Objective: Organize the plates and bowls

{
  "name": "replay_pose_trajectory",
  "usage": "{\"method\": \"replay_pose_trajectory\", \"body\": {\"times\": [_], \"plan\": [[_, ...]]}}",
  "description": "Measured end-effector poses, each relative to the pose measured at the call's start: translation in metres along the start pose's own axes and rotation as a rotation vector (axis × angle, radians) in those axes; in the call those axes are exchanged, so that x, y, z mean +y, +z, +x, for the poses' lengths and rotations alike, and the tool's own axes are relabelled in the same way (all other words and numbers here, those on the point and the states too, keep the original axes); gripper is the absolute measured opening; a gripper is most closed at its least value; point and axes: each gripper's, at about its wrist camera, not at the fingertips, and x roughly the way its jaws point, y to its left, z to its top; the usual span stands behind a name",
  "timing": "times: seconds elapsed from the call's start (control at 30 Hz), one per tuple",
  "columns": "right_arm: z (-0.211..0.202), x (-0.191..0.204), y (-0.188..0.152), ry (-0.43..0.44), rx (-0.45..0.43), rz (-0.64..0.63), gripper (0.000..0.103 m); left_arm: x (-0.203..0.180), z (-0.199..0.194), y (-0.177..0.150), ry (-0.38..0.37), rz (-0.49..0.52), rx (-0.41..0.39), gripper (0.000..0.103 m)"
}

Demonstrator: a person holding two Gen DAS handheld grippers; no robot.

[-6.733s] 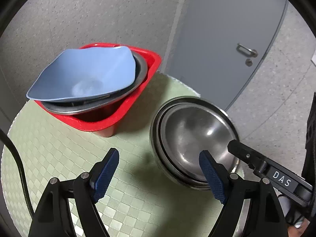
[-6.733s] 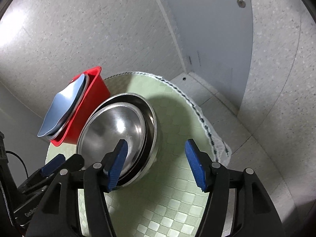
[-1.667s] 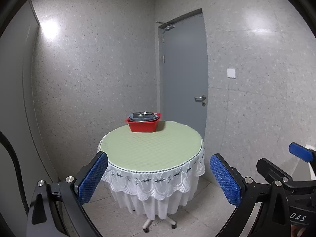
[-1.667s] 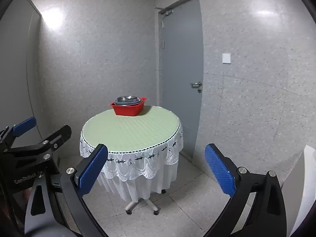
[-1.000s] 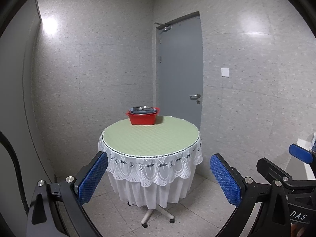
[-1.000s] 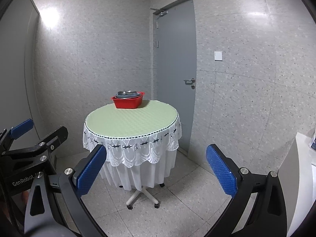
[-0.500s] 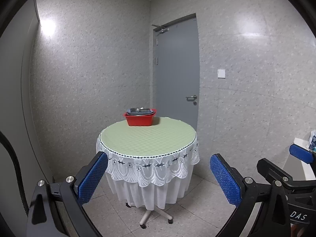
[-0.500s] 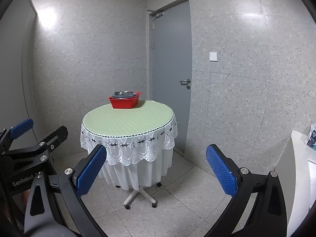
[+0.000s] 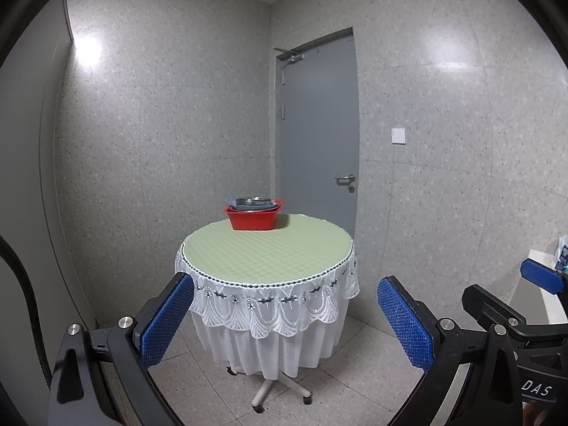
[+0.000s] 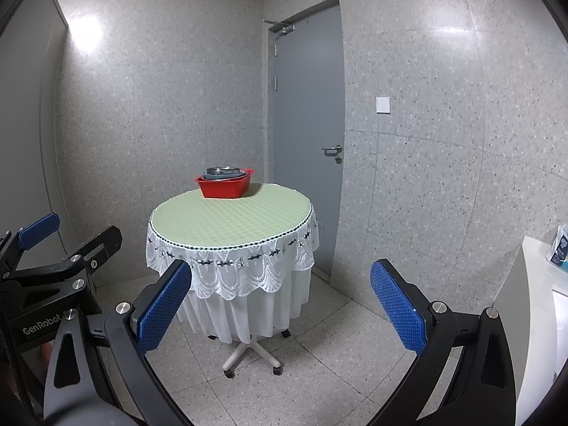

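The left gripper (image 9: 285,314) fills the bottom of the left wrist view, its two blue pads (image 9: 167,317) spread wide with nothing between them, only floor and the hem of the cloth showing in the gap. It is held level and points straight across the room. At the lower right edge of that view the right gripper (image 9: 539,277) shows as a black frame with a blue tip, side by side with the left one.

In the right wrist view the right gripper (image 10: 280,309) sits the same way along the bottom edge: fingers (image 10: 397,310) far apart, empty, aimed forward and slightly down at the floor. The left gripper (image 10: 39,229) appears at the left edge, its blue tip raised.

Beyond both grippers, well apart from them, lies speckled grey floor (image 10: 319,362), then a round table (image 9: 266,252) at centre frame on a wheeled base (image 9: 280,390). A white lace cloth (image 9: 269,305) hangs round it and a pale green mat covers the top.

At the far edge of the table, just above centre frame, stands the red tub (image 9: 252,218). The plates and bowls (image 9: 254,203) are stacked inside it, a metal bowl uppermost with a blue-grey rim below it; how many pieces there are is too small to tell.

Behind the table a grey door (image 9: 317,135) stands shut in the right half of the frame, with a white wall switch (image 9: 398,136) to its right. A white counter (image 10: 539,284) cuts into the right edge.
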Motion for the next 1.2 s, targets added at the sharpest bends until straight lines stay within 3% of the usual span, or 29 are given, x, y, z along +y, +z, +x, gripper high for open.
{"method": "replay_pose_trajectory", "body": {"times": [1.2], "plan": [[0.007, -0.005, 0.0, 0.009, 0.01, -0.004, 0.102, 0.0, 0.012, -0.009, 0.012, 0.002, -0.015, 0.102]]}}
